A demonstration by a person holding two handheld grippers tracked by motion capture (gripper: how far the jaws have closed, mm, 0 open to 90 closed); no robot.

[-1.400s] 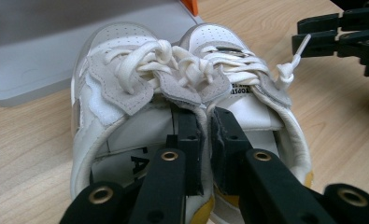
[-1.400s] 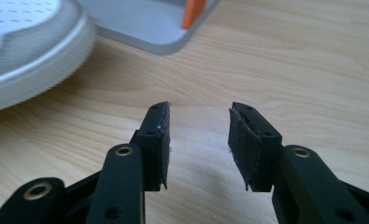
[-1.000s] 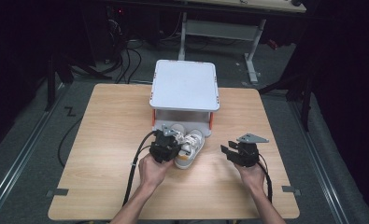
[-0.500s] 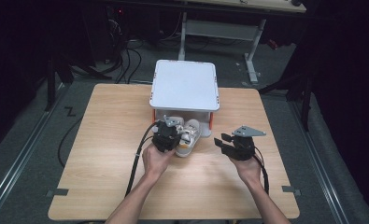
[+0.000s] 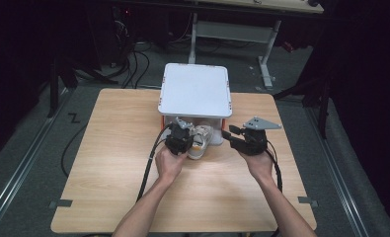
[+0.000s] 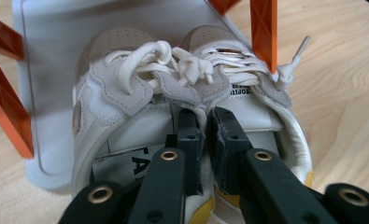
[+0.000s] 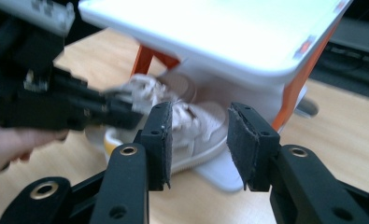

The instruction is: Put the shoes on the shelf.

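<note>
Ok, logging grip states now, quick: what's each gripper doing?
Left gripper: shut on the inner collars of the pair of shoes, pinched together.
Right gripper: open, holding nothing, pointed toward the shoes beside the rack.

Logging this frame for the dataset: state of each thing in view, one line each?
Left hand-held gripper: shut on the sneakers' inner collars, pinching both together.
Right hand-held gripper: open, holding nothing, beside the rack.
Sneakers: a pair, laced, toes on the rack's lower shelf, heels sticking out.
Rack: upright on the table, white top bare.
</note>
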